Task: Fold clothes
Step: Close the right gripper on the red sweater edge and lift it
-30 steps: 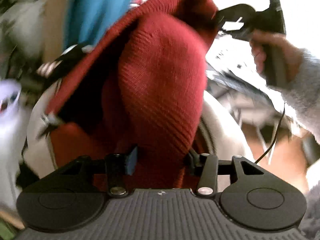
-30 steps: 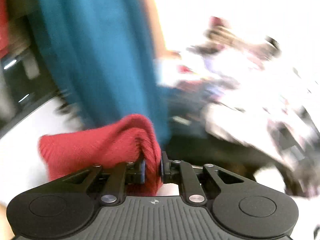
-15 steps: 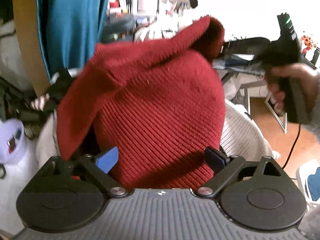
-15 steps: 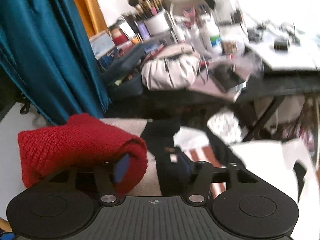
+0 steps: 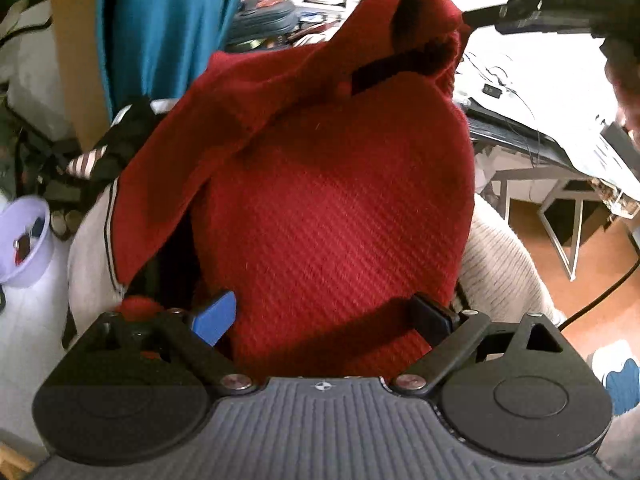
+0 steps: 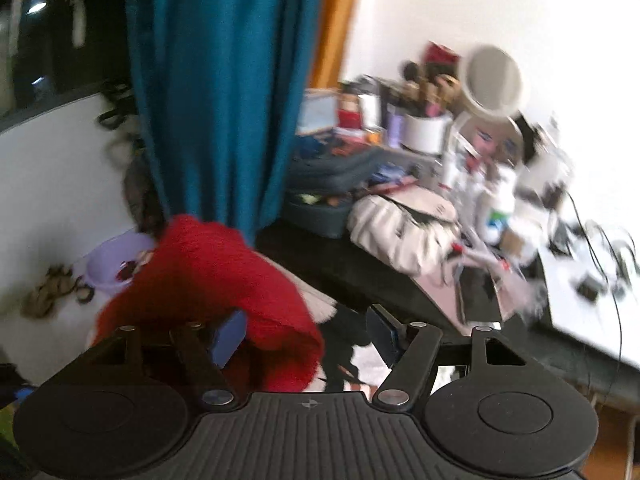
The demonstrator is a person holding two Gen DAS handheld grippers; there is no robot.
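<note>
The red knitted garment (image 5: 332,208) lies bunched on a pale garment (image 5: 500,248). The left tool (image 5: 324,316) stands wide, cloth loose between its fingers. The right tool (image 6: 308,336) is opening, red cloth draped over one finger (image 6: 230,334).

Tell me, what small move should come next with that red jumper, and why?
Probably pull the right gripper back clear. Its jaws are opening and the red jumper hangs loosely over one finger, unpinched. The left gripper is wide open too, the jumper lying between its jaws.
</note>
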